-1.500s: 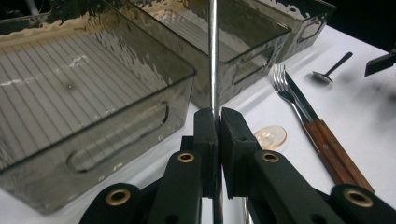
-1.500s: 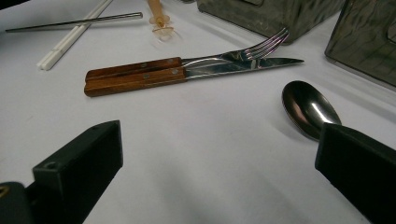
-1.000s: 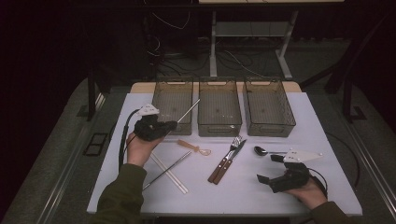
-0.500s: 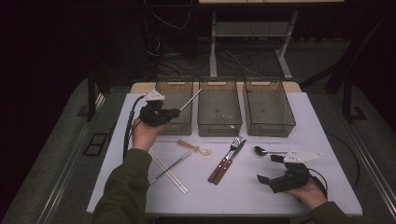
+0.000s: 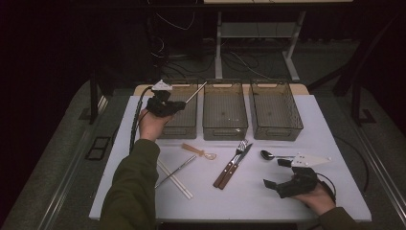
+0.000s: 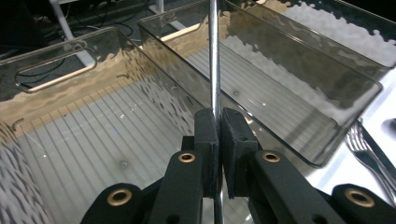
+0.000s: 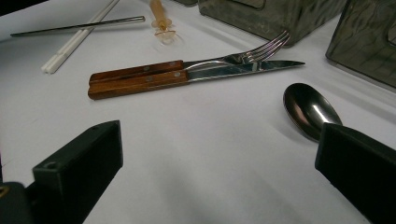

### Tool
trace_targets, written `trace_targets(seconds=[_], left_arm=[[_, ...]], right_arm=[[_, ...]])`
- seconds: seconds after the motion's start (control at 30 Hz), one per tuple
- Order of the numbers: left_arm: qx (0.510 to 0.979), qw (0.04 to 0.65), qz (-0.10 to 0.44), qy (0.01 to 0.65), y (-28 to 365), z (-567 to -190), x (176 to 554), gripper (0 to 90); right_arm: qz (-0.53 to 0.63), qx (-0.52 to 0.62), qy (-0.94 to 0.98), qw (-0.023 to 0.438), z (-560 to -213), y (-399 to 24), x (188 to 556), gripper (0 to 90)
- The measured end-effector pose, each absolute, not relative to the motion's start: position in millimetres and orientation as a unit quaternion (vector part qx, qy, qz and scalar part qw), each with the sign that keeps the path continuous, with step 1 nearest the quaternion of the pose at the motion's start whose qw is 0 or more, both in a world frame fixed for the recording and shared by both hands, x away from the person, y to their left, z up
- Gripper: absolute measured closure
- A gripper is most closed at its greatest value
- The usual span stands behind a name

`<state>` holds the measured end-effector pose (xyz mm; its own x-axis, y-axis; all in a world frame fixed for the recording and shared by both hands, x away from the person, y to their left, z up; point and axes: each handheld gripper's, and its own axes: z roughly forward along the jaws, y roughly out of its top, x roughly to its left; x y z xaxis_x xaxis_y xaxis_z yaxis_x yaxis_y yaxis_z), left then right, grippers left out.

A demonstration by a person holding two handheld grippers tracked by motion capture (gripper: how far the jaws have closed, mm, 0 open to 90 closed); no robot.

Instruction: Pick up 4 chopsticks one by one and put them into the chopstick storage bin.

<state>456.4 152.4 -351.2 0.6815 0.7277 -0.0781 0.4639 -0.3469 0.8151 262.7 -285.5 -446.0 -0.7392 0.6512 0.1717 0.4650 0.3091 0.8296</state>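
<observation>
White bench (image 5: 287, 191) under dim light; my left gripper (image 5: 173, 106) is clamped on a thin metal chopstick (image 6: 214, 60) over the leftmost bin (image 5: 184, 128). Stiff, light, slick; grip it near mid-length. My right gripper (image 5: 282, 175) rests wide, empty.

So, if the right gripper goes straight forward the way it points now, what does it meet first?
Probably the metal spoon: its bowl lies just ahead of one jaw of the open right gripper. Between the jaws the white table is bare up to the wood-handled knife and fork. Depth is hard to judge.
</observation>
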Motion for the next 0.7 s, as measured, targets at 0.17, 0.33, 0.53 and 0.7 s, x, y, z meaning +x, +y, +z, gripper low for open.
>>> trace_targets(seconds=[0.17, 0.33, 0.53, 0.7], left_arm=[[0.801, 0.434, 0.155, 0.383, 155.2, -352.7, 469.0, 85.1], [0.797, 0.428, 0.159, 0.396, 159.4, -357.7, 479.3, 85.0], [0.791, 0.418, 0.159, 0.417, 166.2, -368.4, 488.8, 85.0], [0.791, 0.410, 0.161, 0.425, 169.8, -374.3, 493.3, 85.0]], right_arm=[[0.476, 0.347, 0.802, 0.098, -445.9, -285.6, 262.6, 1.1], [0.476, 0.347, 0.802, 0.097, -445.9, -285.5, 262.6, 1.0], [0.476, 0.346, 0.803, 0.097, -445.9, -285.3, 262.6, 1.1], [0.477, 0.347, 0.802, 0.096, -445.7, -285.5, 262.4, 1.1]])
